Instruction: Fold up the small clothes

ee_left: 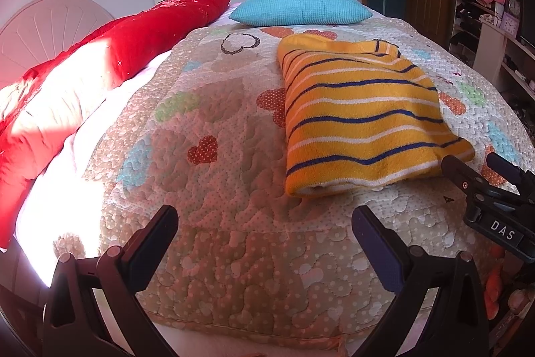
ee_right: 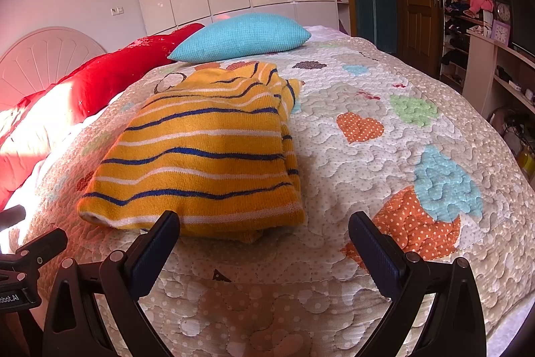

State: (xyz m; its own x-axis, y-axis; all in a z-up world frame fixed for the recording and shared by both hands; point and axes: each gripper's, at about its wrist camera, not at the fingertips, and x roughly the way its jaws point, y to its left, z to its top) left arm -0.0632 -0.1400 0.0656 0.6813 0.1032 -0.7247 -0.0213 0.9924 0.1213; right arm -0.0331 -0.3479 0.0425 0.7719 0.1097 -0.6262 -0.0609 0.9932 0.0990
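Both claws wide and empty: left claw (ee_left: 264, 231), right claw (ee_right: 264, 235). The striped sweater (ee_right: 200, 156) lies half-folded on the bed quilt (ee_right: 384, 189). I'd pinch both near hem corners evenly, then fold away.

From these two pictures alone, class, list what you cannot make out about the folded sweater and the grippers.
- Sweater underside and inner layers: hidden by its own top fold, both views.
- Sleeves: tucked out of sight; only bunched fabric at the far end, right wrist view.
- Near hem middle: partly covered by the right hand-held gripper finger.
- Left hand-held gripper body: cut off by the bottom edge.
- Clock face: too small to read.
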